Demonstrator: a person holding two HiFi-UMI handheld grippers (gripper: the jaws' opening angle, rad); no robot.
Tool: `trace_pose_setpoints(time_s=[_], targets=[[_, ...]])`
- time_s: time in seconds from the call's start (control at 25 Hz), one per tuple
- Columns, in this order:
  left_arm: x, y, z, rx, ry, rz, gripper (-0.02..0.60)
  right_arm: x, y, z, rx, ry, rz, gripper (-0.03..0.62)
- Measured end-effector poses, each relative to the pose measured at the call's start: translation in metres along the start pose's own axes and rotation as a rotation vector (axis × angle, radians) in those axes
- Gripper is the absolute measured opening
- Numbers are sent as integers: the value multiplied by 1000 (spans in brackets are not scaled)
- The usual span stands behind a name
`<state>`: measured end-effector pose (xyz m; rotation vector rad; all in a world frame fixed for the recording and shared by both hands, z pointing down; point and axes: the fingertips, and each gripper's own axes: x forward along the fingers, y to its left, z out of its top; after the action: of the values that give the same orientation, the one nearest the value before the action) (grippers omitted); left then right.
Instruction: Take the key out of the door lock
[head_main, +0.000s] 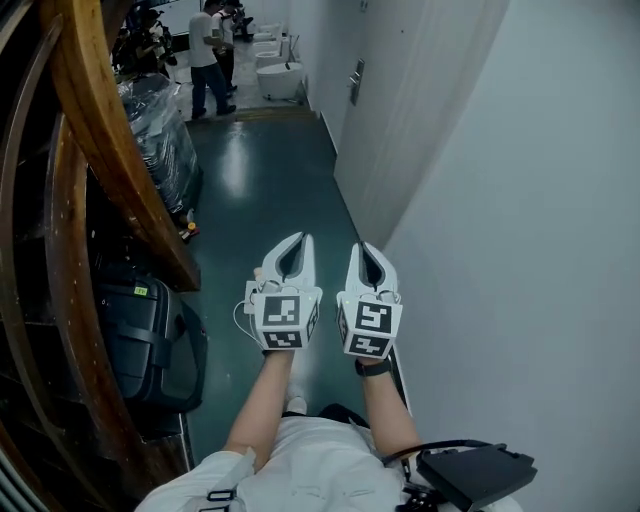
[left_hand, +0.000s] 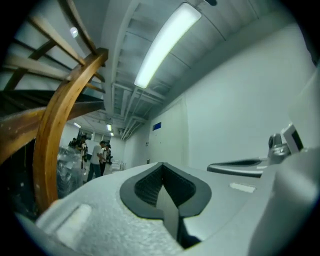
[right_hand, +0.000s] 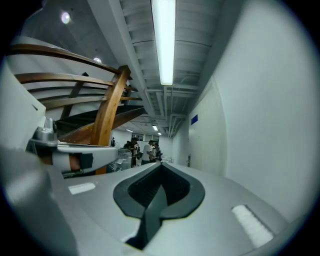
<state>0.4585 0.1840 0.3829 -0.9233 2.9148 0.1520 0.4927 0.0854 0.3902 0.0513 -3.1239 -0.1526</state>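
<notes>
I stand in a narrow corridor with both grippers held out side by side, level and pointing down the hall. My left gripper (head_main: 298, 240) is shut with nothing between its jaws, and the same holds for my right gripper (head_main: 362, 248). Ahead on the right wall is a white door (head_main: 400, 110) with a dark lock plate and handle (head_main: 356, 82); both grippers are well short of it. No key can be made out at this distance. The right gripper view shows the door handle (right_hand: 188, 160) far off, past the closed tips (right_hand: 161, 166). In the left gripper view the tips (left_hand: 162, 165) also meet.
Curved wooden stair rails (head_main: 110, 150) and a black case (head_main: 140, 340) crowd the left side. Plastic-wrapped goods (head_main: 160, 130) stand further along. People (head_main: 207, 55) and white fixtures (head_main: 280, 75) are at the far end. The white wall (head_main: 540, 200) runs close on my right.
</notes>
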Motion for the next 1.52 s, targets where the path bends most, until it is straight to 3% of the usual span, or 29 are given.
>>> trace_pose_setpoints(time_s=[0.08, 0.16, 0.44, 0.56, 0.72, 0.88, 1.04, 1.28, 1.52], targets=[[-1, 28, -3, -51, -2, 27, 2, 21, 29, -6, 11, 19, 88, 0], [-1, 52, -10, -29, 10, 63, 2, 39, 54, -12, 6, 27, 168, 0], [33, 127, -36, -24, 58, 183, 2, 120, 106, -23, 9, 16, 323, 0], [71, 146, -40, -27, 39, 219, 2, 163, 98, -24, 48, -21, 384, 0], [140, 164, -38, -57, -13, 221, 2, 230, 63, -2, 204, -121, 475, 2], [217, 170, -27, -31, -34, 237, 2, 297, 30, 14, 149, -157, 499, 3], [271, 174, -22, 23, -14, 261, 2, 352, 3, 21, 168, -167, 526, 3], [317, 222, -36, 34, 38, 328, 2, 419, 27, 0, 178, -101, 619, 3], [377, 297, -48, 36, 21, 327, 2, 507, 65, -12, 145, -93, 648, 3]])
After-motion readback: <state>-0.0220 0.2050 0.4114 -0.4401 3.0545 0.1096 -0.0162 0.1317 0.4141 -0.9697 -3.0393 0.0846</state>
